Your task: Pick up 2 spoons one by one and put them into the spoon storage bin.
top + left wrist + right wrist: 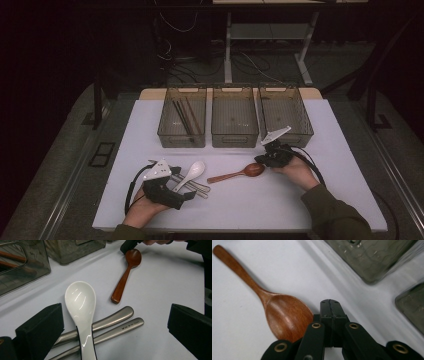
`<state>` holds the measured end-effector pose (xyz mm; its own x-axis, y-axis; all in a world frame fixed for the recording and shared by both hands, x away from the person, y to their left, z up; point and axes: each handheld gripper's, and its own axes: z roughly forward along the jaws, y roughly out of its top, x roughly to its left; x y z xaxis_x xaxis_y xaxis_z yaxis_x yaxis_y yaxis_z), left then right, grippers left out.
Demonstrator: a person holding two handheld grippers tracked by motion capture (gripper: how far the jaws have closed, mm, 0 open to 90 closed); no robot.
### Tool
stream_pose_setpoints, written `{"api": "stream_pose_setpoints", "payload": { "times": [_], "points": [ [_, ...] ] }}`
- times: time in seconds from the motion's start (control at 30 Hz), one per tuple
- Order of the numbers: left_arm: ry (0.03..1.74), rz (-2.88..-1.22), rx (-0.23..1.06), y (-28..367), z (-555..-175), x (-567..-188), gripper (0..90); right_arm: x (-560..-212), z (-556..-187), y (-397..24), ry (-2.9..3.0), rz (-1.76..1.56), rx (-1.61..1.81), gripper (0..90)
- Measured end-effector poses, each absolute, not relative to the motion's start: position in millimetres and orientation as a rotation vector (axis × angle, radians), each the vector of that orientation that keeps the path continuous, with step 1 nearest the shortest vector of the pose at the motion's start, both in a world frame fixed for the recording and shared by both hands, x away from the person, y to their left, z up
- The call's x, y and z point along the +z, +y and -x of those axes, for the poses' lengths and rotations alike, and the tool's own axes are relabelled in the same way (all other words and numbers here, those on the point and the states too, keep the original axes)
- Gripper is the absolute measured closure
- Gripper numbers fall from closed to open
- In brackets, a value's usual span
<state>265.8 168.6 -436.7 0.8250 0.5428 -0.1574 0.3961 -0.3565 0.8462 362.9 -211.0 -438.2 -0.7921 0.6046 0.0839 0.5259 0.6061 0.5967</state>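
Observation:
A brown wooden spoon [235, 174] lies mid-table, its bowl toward the right. My right gripper [260, 160] rests just beside that bowl with its jaws shut together and nothing between them; the right gripper view has the closed tip [330, 305] next to the wooden spoon [284, 315]. At the front left my left gripper [185, 192] stands open. Between its wide jaws a white ceramic spoon [80, 302] lies across two metal utensil handles [117, 318], untouched by the pads. Beyond them lies the wooden spoon [126, 275].
Three translucent grey bins stand in a row at the back: the left bin [181, 140] holds dark chopsticks [186, 117]; next to it are the middle bin [235, 140] and the right bin [300, 135]. White tabletop spreads in front of them.

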Motion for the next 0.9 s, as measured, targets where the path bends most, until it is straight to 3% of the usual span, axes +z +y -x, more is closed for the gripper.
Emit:
{"api": "stream_pose_setpoints", "payload": {
  "times": [0.73, 0.9],
  "points": [
    [0.689, -1.996, 0.180, 167.8, -264.8, -436.2, 0.0, -430.7, -330.7, -231.8, 2.715, -0.971, 0.986, 89.5],
    [0.690, -1.997, 0.179, 168.0, -265.0, -436.3, 0.0, -426.7, -329.6, -243.8, 2.659, -1.016, 1.045, 84.7]
  ]
}}
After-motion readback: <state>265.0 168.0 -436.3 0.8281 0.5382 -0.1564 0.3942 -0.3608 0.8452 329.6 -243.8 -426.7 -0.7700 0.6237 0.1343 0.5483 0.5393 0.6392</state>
